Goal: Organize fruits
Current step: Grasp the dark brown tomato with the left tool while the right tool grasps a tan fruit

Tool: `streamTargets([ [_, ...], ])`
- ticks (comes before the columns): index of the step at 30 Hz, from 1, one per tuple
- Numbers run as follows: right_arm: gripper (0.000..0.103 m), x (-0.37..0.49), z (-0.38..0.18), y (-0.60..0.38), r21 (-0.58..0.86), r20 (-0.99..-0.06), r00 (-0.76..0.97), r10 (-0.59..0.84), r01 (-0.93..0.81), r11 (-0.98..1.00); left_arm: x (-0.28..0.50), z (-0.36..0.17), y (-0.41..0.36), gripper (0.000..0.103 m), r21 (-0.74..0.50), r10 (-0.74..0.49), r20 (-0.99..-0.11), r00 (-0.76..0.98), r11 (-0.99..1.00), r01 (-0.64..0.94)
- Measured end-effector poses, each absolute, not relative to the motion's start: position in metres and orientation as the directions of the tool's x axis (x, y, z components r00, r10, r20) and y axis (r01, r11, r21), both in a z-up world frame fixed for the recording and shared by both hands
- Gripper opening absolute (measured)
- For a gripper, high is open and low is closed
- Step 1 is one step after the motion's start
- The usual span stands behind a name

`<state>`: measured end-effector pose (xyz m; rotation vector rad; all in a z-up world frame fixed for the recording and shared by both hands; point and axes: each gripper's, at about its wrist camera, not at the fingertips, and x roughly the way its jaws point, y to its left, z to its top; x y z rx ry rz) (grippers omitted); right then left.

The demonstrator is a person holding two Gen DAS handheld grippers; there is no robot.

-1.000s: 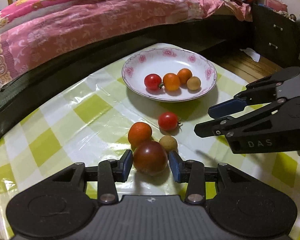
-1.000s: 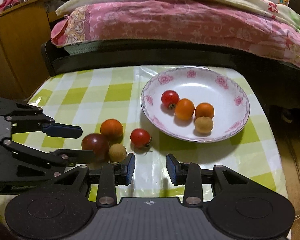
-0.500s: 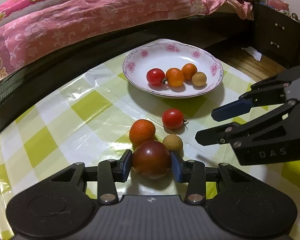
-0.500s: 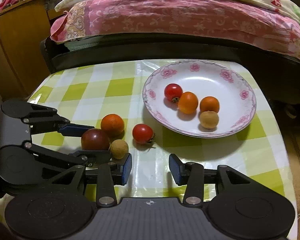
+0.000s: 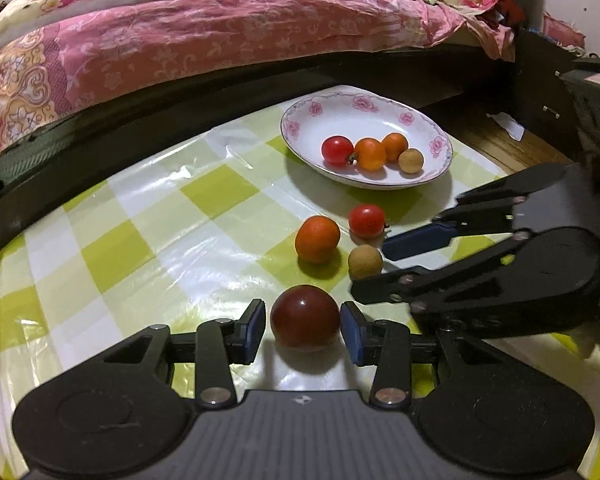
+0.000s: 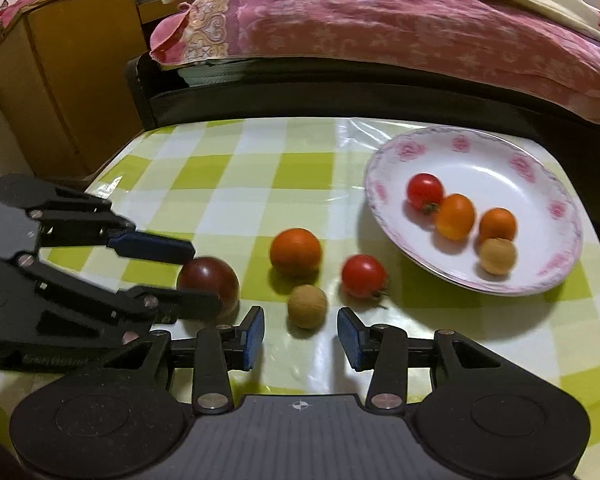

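Bedside setting: pink floral bedding [image 5: 204, 40] fills the background above a low table covered in a glossy green-and-white checked cloth [image 5: 140, 248]. Largest item on it is the white plate with pink flowers [image 5: 340, 110], at the far right of the cloth, holding four small fruits already (one red, two orange, one tan). Your left gripper [image 5: 304, 326] has the dark red tomato [image 5: 305, 317] between its blue pads; the pads sit just beside the skin on each side, with a sliver of gap visible on the left, so you cannot call it clamped, and the tomato looks to be resting on the cloth. Your right gripper [image 6: 300, 332] is spread wide with nothing between its pads, lined up just short of the tan longan-like fruit [image 6: 307, 306]. Loose on the cloth: the orange tomato [image 5: 317, 239], the small red cherry tomato [image 5: 366, 221], then the tan fruit, all near one another and between you and the plate. Handling judgement: the dark tomato is light, round, smooth-skinned and soft, so it will likely roll or squirt out on this slick cloth if pinched off-centre; take it across its widest middle and close only until it stops slipping (skin bruises or splits easily). The tan fruit probably has a firmer, rougher shell and should grip more readily, again across its middle.
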<state>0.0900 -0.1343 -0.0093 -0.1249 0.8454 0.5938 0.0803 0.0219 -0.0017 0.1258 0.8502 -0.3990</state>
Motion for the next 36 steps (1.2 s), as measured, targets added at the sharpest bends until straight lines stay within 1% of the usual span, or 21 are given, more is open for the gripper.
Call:
streamTargets([
  [4, 0.038, 0.096, -0.016, -0.129, 0.116, -0.736, 0.523, 0.430, -0.529, 0.840, 0.079, -0.006, 0.019, 0.048, -0.055, -0.300, -0.752, 0.587, 0.916, 0.398],
  [9, 0.029, 0.098, -0.019, -0.128, 0.091, -0.729, 0.543, 0.416, -0.526, 0.846, 0.081, -0.012, 0.012, 0.048, -0.028, -0.278, -0.764, 0.582, 0.916, 0.400],
  [10, 0.025, 0.099, -0.019, -0.129, 0.087, -0.729, 0.546, 0.413, -0.524, 0.847, 0.082, -0.014, 0.012, 0.048, -0.028, -0.277, -0.766, 0.580, 0.916, 0.400],
  [14, 0.020, 0.101, -0.019, -0.134, 0.106, -0.726, 0.546, 0.418, -0.511, 0.853, 0.083, -0.016, 0.011, 0.048, -0.030, -0.273, -0.766, 0.581, 0.919, 0.392],
  [19, 0.020, 0.100, -0.018, -0.136, 0.094, -0.735, 0.546, 0.402, -0.505, 0.858, 0.084, -0.015, 0.012, 0.047, -0.034, -0.272, -0.769, 0.579, 0.921, 0.388],
  [22, 0.020, 0.097, -0.016, -0.141, 0.088, -0.747, 0.545, 0.380, -0.486, 0.870, 0.082, -0.014, 0.012, 0.047, -0.069, -0.297, -0.770, 0.565, 0.918, 0.390],
  [31, 0.020, 0.069, -0.003, -0.159, 0.053, -0.785, 0.550, 0.286, -0.399, 0.915, 0.064, -0.007, -0.003, 0.046, -0.083, -0.347, -0.763, 0.546, 0.889, 0.450],
  [36, 0.020, 0.045, -0.008, -0.159, 0.019, -0.813, 0.531, 0.241, -0.389, 0.921, 0.055, -0.012, -0.011, 0.046, -0.069, -0.351, -0.775, 0.525, 0.874, 0.482],
])
